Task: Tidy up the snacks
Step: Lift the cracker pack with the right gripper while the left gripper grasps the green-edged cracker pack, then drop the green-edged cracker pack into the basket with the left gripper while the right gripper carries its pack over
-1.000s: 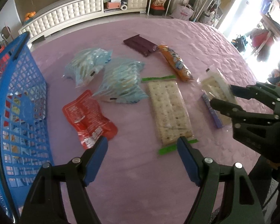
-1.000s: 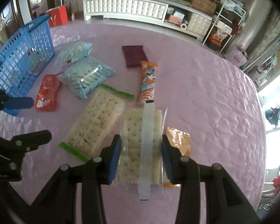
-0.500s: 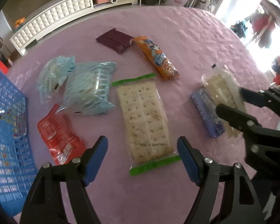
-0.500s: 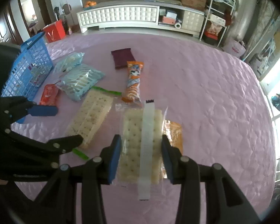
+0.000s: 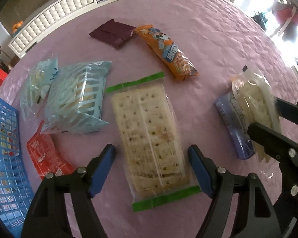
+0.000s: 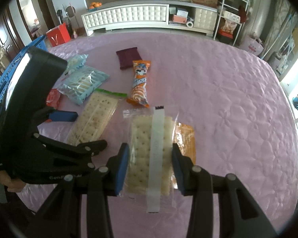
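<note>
Right tool (image 6: 149, 163) is clamped on a clear-wrapped pack of pale crackers with a white strip down its middle (image 6: 151, 148), held just above the pink quilted bench (image 6: 228, 99), over an orange flat packet (image 6: 185, 138). Left tool (image 5: 152, 165) is spread wide, gripping nothing, hovering over the long clear cracker pack with green end seals (image 5: 149, 136). Other snacks lie near: light-blue striped bags (image 5: 77, 99), red pouch (image 5: 47, 154), orange printed wrapper bar (image 5: 166, 51), maroon flat packet (image 5: 113, 32). Blue plastic lattice basket (image 5: 4, 144) sits at far left.

Risks, as I judge: slick film could slip from the pads on the way to the basket; a harder squeeze may crack the crackers. The two tools are close and could collide.
</note>
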{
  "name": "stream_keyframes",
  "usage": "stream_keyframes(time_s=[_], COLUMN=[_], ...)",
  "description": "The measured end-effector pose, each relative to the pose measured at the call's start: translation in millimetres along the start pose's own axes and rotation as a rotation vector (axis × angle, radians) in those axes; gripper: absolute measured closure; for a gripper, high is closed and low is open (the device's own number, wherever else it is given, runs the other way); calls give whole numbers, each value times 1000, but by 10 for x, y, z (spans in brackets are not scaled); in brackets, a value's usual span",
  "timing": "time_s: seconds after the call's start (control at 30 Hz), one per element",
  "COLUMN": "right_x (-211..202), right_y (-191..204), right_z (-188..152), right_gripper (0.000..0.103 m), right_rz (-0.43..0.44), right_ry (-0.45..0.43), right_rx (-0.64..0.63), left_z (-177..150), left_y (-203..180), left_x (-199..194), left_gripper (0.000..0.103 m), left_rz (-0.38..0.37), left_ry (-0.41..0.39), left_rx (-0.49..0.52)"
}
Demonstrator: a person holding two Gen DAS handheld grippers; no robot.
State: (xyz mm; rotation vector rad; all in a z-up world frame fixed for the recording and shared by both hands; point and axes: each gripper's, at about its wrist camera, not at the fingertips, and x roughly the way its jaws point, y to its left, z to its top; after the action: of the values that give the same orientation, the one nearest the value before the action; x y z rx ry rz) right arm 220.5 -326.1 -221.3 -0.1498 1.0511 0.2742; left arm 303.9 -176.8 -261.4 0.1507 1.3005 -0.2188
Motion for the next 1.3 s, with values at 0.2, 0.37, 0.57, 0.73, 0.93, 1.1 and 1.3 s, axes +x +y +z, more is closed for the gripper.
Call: stream_keyframes(time_s=[0.2,0.37,0.57,0.73,0.93,1.1,1.3], right_x=[-13,-192,-524,-857,-1175,-1294,-1349], right_y=[20,125,338,627,1035,1369,1848], right_z=[-23,-28,26,114,245,356,485], right_gripper=[57,57,57,57,57,57,57], right_rz=[-1,-26,-40,-56,-35,2,39], right_ry=[12,-2,-42,-106,-175,-204,-233], right_rx=[5,-8,-26,-67,-112,-152,-224], left_z=[-82,-255,-438,-618,-783,-1006,-1282], left_y=[-143,-150,37,204,547,857,1278], left_x=[-63,-343,-912,-1353,-1817,-2144,-2367], left_gripper=[47,47,47,47,47,47,47], left_rz=[18,13,-10,3,21,43,99], left_ry=[-8,-73,-185,-259,-341,-401,-427], left_rx=[53,50,17,1,-33,-70,-118])
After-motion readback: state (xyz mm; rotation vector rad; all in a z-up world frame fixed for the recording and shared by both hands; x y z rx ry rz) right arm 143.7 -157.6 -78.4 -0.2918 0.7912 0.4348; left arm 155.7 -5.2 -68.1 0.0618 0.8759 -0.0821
